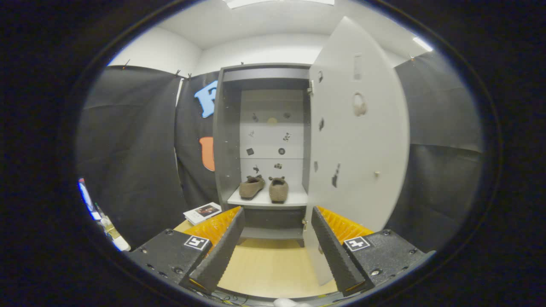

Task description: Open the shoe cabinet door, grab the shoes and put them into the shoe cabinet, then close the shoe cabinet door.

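Note:
The grey shoe cabinet [264, 76] stands beyond my fingers with its door [362, 140] swung wide open to the right. Two brown shoes [263, 187] sit side by side on the cabinet's light shelf [298, 199], toes pointing inward. My gripper [276, 226] is open, well back from the cabinet, with nothing between its fingers. The right finger [335, 251] lies in front of the door's lower edge.
A small knob [377, 173] sticks out of the door's face. A booklet [202, 212] lies on the wooden floor [273, 268] left of the cabinet. Black cloth walls close in on both sides. Small clutter sits at the far left.

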Demonstrator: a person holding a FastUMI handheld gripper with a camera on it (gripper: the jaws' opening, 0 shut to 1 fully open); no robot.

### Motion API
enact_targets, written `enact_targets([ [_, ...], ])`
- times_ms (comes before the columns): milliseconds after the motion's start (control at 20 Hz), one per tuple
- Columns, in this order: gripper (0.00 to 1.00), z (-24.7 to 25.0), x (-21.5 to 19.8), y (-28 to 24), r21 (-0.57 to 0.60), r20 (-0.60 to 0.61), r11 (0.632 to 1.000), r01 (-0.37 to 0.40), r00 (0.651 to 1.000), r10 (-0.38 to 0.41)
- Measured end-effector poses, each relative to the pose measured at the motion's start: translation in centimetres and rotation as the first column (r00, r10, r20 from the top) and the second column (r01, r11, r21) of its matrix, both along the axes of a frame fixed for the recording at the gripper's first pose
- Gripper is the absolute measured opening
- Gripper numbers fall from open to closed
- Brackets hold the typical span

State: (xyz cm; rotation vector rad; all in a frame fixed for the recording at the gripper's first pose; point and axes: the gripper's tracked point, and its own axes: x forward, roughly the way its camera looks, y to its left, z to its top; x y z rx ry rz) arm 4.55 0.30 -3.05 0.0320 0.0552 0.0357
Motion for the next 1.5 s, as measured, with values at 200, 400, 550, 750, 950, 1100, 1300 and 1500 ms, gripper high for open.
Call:
enact_targets([
  [200, 1.00, 0.4, -2.7, -7.7, 0.037, -0.003, 0.994, 0.105, 0.994, -0.105],
  [400, 1.00, 1.0, -3.0, -15.7, 0.063, 0.002, 0.978, 0.198, 0.980, -0.199],
  [550, 1.00, 1.5, -1.0, -19.8, 0.069, 0.003, 0.976, 0.207, 0.978, -0.207],
  [750, 1.00, 1.3, 3.2, -20.6, 0.059, -0.018, 0.992, 0.115, 0.993, -0.114],
  [950, 1.00, 1.4, 5.2, -19.9, 0.016, -0.017, 0.999, 0.038, 0.999, -0.038],
  [1100, 0.98, 1.3, 5.4, -18.2, 0.008, -0.035, 1.000, -0.025, 0.999, 0.025],
  [1300, 0.95, 1.4, 5.0, -13.8, 0.000, -0.026, 0.996, -0.085, 0.996, 0.085],
  [1500, 0.95, 1.2, 5.4, -8.0, 0.012, -0.025, 0.991, -0.135, 0.990, 0.135],
])
